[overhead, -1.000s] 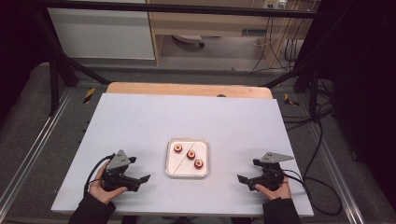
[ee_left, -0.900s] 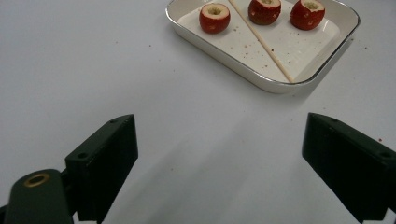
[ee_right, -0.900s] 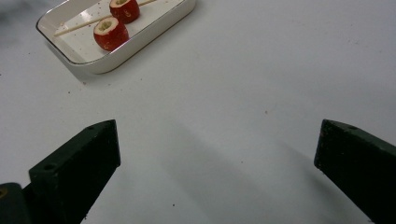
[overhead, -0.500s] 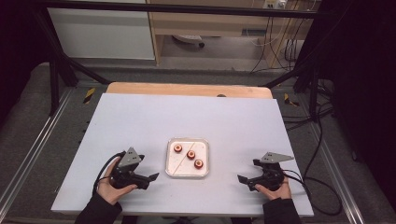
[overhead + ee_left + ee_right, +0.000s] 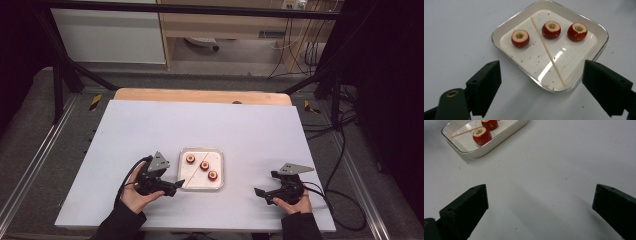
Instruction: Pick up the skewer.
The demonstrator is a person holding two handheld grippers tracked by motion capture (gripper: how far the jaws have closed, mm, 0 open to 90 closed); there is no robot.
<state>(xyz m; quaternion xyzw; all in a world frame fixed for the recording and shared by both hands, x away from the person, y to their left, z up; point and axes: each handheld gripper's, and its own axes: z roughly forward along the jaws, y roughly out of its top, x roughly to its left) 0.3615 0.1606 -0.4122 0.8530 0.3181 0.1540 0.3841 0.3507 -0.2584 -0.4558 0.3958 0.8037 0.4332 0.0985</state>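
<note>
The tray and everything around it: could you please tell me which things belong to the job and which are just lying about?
In the job:
tray
skewer
three cored red fruits
left gripper, open, jaws just closing a little, nothing between them

Lying about:
right gripper, open, resting on the table

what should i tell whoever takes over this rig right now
Left tongs: open, nothing between them, jaws just closing slightly, aimed at the near end of the wooden skewer. Right tongs: open, empty, over bare table, apart from the tray.
Things: white square tray holds the loose skewer lying diagonally and three cored red fruits.
Done: nothing picked up.
Left: probably grasp the skewer and thread the fruits.
</note>
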